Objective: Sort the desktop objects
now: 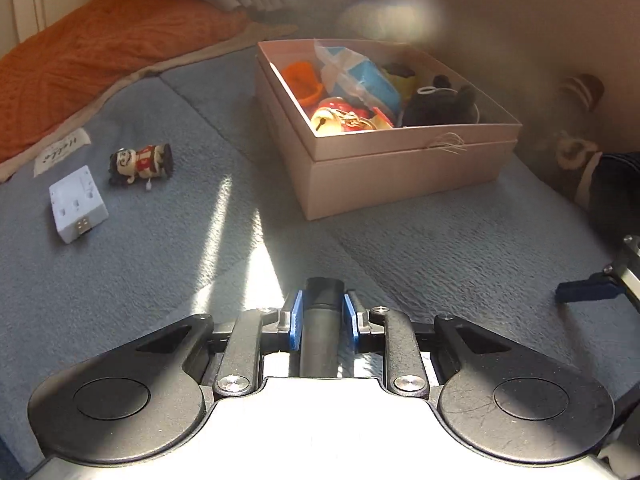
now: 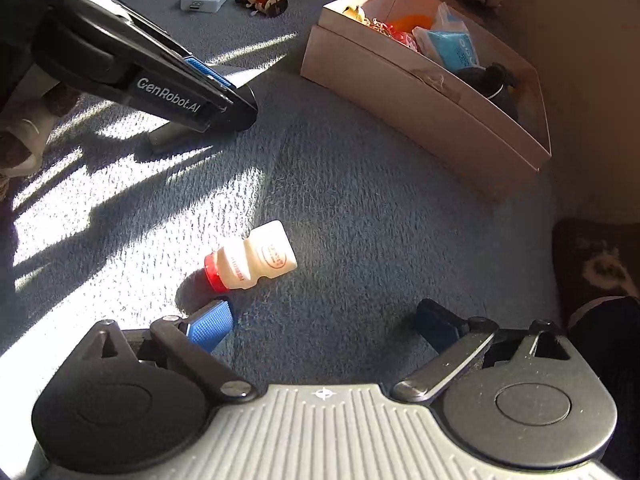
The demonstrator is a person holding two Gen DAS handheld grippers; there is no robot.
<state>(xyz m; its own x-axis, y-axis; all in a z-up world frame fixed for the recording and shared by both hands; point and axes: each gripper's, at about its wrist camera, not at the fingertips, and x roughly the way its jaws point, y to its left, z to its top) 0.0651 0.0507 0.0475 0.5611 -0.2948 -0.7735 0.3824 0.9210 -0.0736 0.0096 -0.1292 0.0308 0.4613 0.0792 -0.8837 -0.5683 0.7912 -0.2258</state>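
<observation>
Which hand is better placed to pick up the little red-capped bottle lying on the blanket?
Right. The right gripper is open with the bottle lying just ahead of its fingers. The left gripper is farther off, already shut on a dark cylinder.

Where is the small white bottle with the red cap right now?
In the right wrist view, the small white bottle with the red cap lies on its side on the blue fleece blanket, just ahead of the open right gripper, near its left blue pad.

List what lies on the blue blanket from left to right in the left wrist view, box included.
White adapter → lying toy figurine → dark tube clamped in the left gripper → open cardboard box of toys.
</observation>
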